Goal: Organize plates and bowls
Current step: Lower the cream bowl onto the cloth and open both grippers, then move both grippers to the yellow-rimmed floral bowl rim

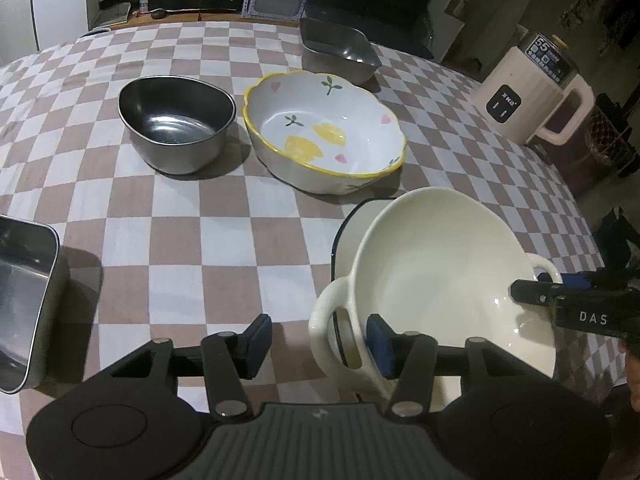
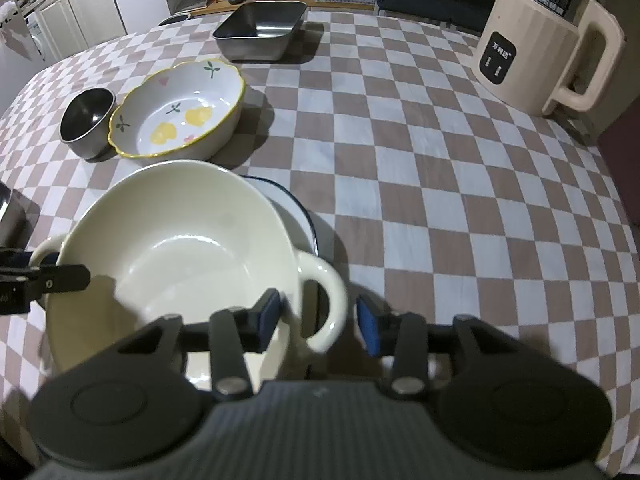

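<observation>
Cream two-handled bowl (image 2: 172, 248) sits tilted on blue-rimmed plate (image 2: 296, 208) near table's near edge. Left gripper (image 1: 316, 340), right gripper (image 2: 318, 314) both spread, each straddling a handle. Floral bowl (image 1: 324, 132), steel bowl (image 1: 176, 120), steel tray (image 1: 340, 48) lie apart mid-table, far edge: unstacked, most work left.

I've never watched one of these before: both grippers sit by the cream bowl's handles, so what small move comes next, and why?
Probably close both grippers on the handles. The left gripper is open around the left handle of the cream bowl, and the right gripper is open around the right handle. The bowl rests tilted on a blue-rimmed plate, so it seems to need gripping before lifting.
</observation>
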{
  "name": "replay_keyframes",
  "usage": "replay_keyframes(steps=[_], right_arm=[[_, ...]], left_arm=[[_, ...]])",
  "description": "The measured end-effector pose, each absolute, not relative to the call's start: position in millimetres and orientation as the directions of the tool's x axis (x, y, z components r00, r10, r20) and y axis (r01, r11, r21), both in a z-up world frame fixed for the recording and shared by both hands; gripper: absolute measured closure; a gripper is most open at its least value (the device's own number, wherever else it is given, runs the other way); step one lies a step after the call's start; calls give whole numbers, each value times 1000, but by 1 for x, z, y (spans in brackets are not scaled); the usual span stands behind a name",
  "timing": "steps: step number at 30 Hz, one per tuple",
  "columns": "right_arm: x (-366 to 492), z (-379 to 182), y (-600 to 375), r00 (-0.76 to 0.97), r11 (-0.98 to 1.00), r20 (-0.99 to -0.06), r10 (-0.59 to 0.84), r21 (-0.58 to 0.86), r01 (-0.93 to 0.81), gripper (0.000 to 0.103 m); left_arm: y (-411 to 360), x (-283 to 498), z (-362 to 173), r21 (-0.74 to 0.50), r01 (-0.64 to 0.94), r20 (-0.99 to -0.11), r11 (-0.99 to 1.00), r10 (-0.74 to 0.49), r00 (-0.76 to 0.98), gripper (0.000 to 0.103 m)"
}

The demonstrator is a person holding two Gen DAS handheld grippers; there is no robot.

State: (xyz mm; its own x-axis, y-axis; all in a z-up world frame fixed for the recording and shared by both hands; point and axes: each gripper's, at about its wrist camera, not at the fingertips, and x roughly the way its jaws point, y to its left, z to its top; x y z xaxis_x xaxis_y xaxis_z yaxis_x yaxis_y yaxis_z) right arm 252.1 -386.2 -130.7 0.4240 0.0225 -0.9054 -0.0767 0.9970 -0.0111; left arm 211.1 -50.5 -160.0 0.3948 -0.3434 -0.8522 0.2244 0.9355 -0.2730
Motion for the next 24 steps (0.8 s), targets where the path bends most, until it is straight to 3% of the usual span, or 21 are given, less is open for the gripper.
replay_keyframes(steps=[9,17,24], right_arm=[[248,-134,-393,434,999,-901,4,-16,-43,33],[236,-132,-401,432,999,-902,-6,-26,-42,2],[227,-124,-413,470,1000,-882,23,22,-7,1]], left_arm=[[-51,207,-162,-226,219,-872,949,-298,390,26],[-52,199,-162,-210,234,-876,949,-289,387,4],[-57,189,-154,-175,277,-857,945,-285,428,0]])
